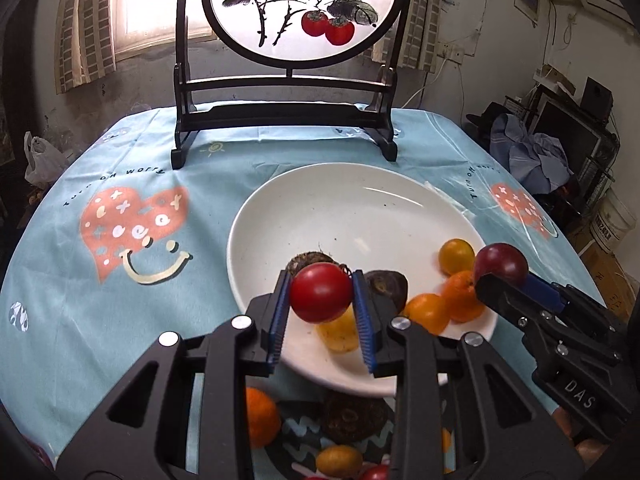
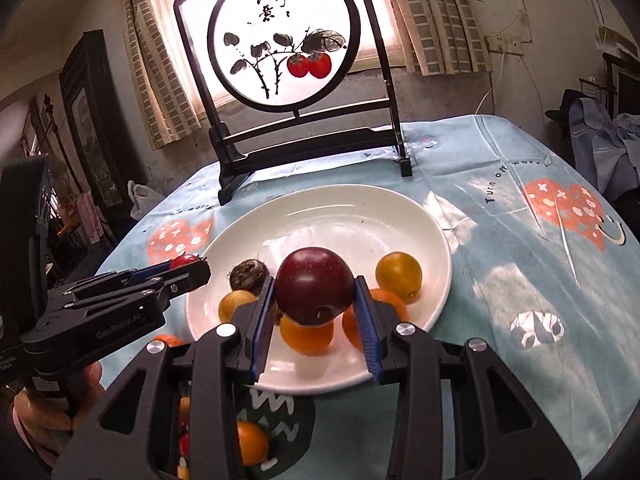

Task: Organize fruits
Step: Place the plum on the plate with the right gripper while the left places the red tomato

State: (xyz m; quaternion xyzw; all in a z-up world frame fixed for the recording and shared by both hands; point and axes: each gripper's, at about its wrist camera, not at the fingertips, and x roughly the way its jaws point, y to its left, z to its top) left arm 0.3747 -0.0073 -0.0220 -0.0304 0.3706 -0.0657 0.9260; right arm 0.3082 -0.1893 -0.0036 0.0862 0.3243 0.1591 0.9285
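My left gripper (image 1: 321, 296) is shut on a red tomato (image 1: 320, 291) and holds it above the near rim of the white plate (image 1: 344, 200). My right gripper (image 2: 314, 300) is shut on a dark red plum (image 2: 314, 290) above the plate (image 2: 340, 216); it also shows in the left wrist view (image 1: 500, 270). On the plate lie several fruits: a yellow-orange tomato (image 2: 399, 272), orange ones (image 2: 306, 334), a yellow one (image 2: 234, 303) and brown chestnut-like ones (image 2: 249, 274). The left gripper shows at left in the right wrist view (image 2: 192, 268).
A black-framed round screen painted with persimmons (image 1: 288, 20) stands behind the plate on the blue tablecloth (image 1: 132, 220). More fruit lies on the cloth below the grippers: an orange (image 1: 260, 416), a brown one (image 1: 352, 416), a yellow one (image 1: 338, 460). Clutter stands right of the table.
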